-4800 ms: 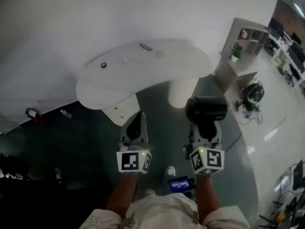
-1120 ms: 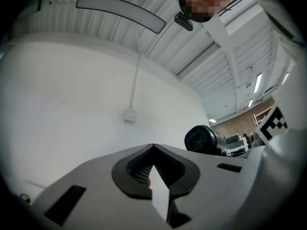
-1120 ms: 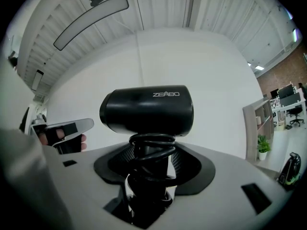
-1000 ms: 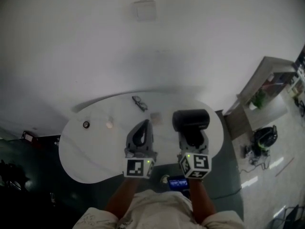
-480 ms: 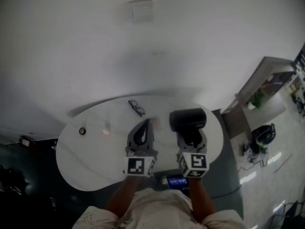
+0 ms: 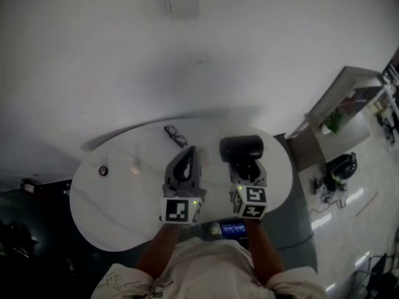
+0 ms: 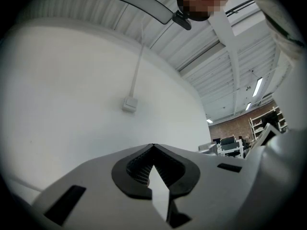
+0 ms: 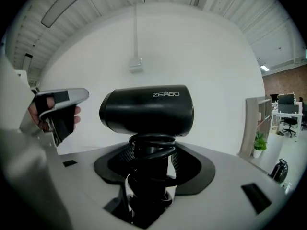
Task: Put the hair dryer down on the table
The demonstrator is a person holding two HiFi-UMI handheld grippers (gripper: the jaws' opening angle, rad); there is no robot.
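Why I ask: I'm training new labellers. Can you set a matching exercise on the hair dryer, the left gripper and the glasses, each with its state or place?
1 hair dryer
2 left gripper
3 glasses

a lying on the table
b clamped by its handle in the right gripper
c shut, nothing between its jaws

Pairs: 1-b, 2-c, 3-a

hair dryer (image 8: 146, 109): black | table (image 6: 106, 210): white | wall (image 6: 93, 73): white
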